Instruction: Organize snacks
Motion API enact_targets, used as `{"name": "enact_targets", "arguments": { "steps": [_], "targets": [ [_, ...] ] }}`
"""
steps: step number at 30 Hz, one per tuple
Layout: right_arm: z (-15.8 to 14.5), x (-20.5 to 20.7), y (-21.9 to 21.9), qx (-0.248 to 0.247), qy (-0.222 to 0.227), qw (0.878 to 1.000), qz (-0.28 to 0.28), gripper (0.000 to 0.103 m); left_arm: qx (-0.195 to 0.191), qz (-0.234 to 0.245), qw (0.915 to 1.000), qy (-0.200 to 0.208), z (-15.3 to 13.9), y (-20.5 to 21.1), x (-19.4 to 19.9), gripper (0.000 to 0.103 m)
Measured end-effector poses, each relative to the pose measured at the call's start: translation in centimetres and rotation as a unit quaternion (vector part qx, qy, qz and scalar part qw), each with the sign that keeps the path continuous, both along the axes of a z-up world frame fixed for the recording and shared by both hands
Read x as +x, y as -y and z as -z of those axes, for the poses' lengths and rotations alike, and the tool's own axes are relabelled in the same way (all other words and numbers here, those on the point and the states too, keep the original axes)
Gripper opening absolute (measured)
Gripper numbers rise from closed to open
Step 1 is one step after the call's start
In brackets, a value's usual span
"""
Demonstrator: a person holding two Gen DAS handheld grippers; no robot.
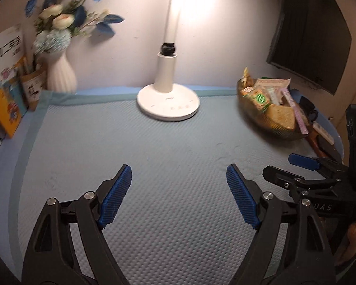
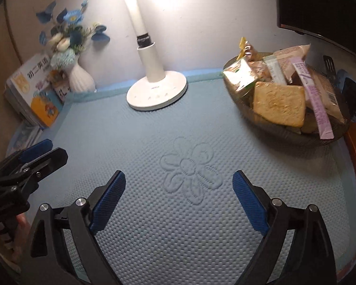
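Snacks (image 2: 278, 102) piled in bowl (image 2: 284, 133), ahead and right of right gripper (image 2: 179, 199) jaws. Both jaws wide, empty, over blue mat surface (image 2: 154, 142). Left gripper (image 1: 179, 193) likewise; lamp (image 1: 167, 99) straight ahead.

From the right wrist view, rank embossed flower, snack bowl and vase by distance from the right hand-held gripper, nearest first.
1. Embossed flower, on the mat directly ahead of the right hand-held gripper.
2. Snack bowl, ahead right.
3. Vase, far left against the wall.
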State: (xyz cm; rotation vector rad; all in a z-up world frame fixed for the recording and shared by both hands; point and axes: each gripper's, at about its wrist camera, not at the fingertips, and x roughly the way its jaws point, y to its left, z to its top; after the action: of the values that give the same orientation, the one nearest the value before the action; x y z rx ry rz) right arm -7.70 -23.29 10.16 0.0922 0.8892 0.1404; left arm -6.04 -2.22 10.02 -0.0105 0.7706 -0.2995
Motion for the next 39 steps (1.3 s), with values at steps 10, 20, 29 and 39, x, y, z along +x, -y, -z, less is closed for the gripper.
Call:
{"name": "enact_targets", "arguments": {
  "steps": [10,20,29,39],
  "targets": [
    [6.4,0.0,-4.2,-0.065,-0.011,0.998,0.013,0.096,0.050,-0.097,0.9940,-0.002,6.2,-4.6,-1.3,0.084],
    [6.6,0.0,-5.1,-0.095,0.002,0.995,0.025,0.098,0.083,-0.112,0.9902,-0.004,6.3,-4.1,-1.1,0.092],
    [6.5,-0.4,-5.6,-0.113,0.011,0.993,0.023,0.098,0.091,-0.116,0.9890,-0.011,6.4,-4.1,-1.0,0.098],
    [6.6,-0.2,-5.6,-0.114,0.008,0.993,0.024,0.098,0.089,-0.122,0.9886,0.003,6.1,-4.2,-1.4,0.100]
  ]
}}
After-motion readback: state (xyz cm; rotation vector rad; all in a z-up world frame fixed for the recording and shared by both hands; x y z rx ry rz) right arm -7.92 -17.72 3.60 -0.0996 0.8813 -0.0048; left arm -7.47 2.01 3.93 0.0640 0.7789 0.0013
